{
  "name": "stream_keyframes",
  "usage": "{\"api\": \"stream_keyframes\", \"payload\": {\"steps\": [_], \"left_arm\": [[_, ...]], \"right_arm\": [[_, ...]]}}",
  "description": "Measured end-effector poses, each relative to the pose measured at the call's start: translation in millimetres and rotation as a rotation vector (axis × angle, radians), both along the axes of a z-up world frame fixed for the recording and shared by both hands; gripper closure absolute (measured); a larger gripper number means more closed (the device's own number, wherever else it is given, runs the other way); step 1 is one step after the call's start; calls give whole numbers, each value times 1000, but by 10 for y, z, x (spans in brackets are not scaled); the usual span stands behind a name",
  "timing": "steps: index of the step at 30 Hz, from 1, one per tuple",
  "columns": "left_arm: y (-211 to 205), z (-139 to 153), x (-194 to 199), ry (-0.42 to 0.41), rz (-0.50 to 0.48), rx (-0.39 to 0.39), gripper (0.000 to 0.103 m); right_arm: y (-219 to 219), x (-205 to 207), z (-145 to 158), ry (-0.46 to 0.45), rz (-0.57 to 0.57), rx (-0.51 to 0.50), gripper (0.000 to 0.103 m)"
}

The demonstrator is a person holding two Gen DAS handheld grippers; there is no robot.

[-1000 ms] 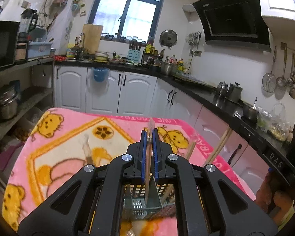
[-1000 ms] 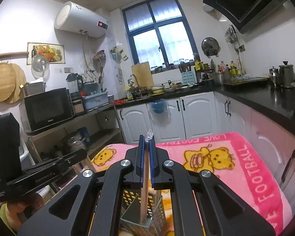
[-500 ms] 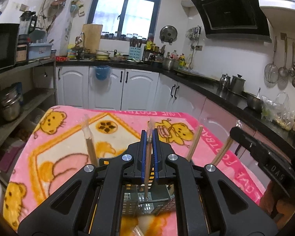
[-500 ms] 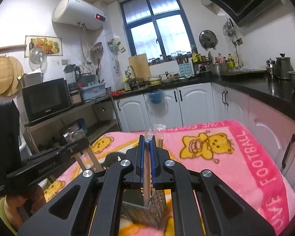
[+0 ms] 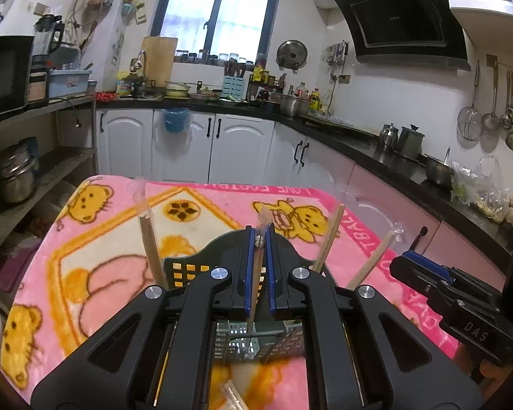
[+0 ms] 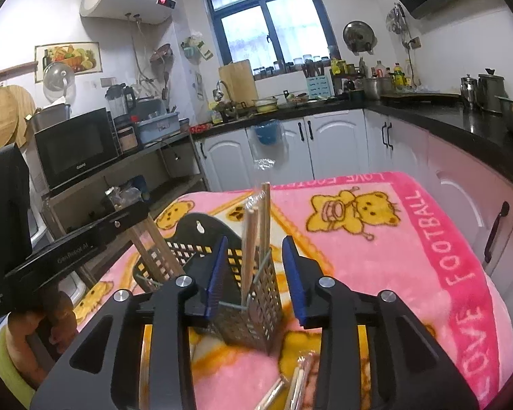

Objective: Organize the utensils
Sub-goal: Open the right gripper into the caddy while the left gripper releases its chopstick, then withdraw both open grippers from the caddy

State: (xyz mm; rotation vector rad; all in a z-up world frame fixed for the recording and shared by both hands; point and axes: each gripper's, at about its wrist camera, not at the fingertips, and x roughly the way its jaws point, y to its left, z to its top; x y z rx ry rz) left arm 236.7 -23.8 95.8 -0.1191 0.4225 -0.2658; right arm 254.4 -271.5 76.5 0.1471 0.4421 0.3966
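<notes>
Right gripper jaws just opened, wrapped chopsticks standing free between them in the perforated holder on the pink blanket; left gripper clamped on another wrapped pair above that holder; release step in hand; next: lower, open, withdraw clear.

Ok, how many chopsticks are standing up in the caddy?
4 chopsticks: one at the left, one pinched in the left gripper, two leaning right. More lie wrapped on the blanket; some may be hidden.
</notes>
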Motion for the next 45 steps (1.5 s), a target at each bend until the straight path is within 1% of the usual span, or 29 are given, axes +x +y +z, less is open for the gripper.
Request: {"api": "stream_keyframes", "payload": {"steps": [1, 5, 9, 11, 15, 16, 20, 21, 22, 23, 24, 26, 29, 33, 45], "left_arm": [[-2, -2, 1, 1, 1, 2, 97], [52, -10, -48, 16, 7, -4, 82], [89, -10, -97, 20, 9, 3, 75], [105, -11, -115, 19, 11, 4, 65], [128, -5, -164, 20, 6, 12, 55], [139, -1, -180, 20, 5, 13, 50], [139, 29, -224, 21, 4, 9, 36], [142, 44, -251, 17, 0, 6, 33], [142, 60, -276, 14, -4, 7, 28], [129, 76, -297, 10, -5, 10, 25], [130, 89, -325, 5, -5, 13, 23], [143, 105, -368, 1, -5, 11, 18], [181, 123, -452, -1, -9, -7, 11], [193, 144, -537, -4, -17, -8, 11], [211, 85, -786, -1, -16, -22, 11]], "right_arm": [[-10, -19, -9, 6, 1, -2, 69], [-74, -90, -45, 22, -1, 1, 64], [-120, -141, -75, 37, -5, -5, 60], [-133, -166, -78, 44, -6, -7, 57], [-170, -212, -92, 53, -8, -13, 51], [-174, -220, -90, 53, -7, -13, 50], [-193, -259, -92, 57, -6, -11, 46], [-199, -273, -96, 57, -6, -11, 43], [-202, -283, -95, 58, -7, -10, 40], [-207, -293, -94, 59, -6, -8, 39], [-215, -303, -94, 60, -5, -7, 39], [-223, -344, -98, 61, -3, -8, 38], [-220, -408, -91, 56, 1, -17, 35], [-225, -472, -93, 57, 12, -18, 31], [-264, -676, -77, 52, 25, -38, 29]]}}
